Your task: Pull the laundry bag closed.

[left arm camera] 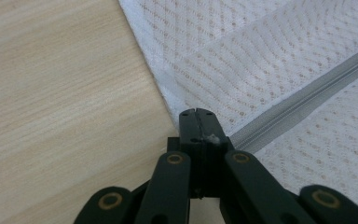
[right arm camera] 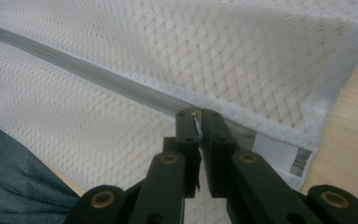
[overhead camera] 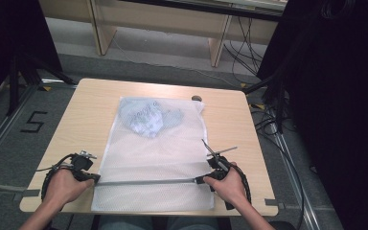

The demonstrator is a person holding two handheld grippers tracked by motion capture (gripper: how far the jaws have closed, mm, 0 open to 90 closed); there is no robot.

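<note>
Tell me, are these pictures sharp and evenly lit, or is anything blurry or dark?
High view: soft, slightly grainy; the table is evenly lit, both upper corners fall into black. Left gripper view: the mesh bag weave and zipper are crisp, the black jaws at the bottom a little soft. Right gripper view: bright and even on the mesh, dimmer at the lower left; the far zipper end blurs.
</note>
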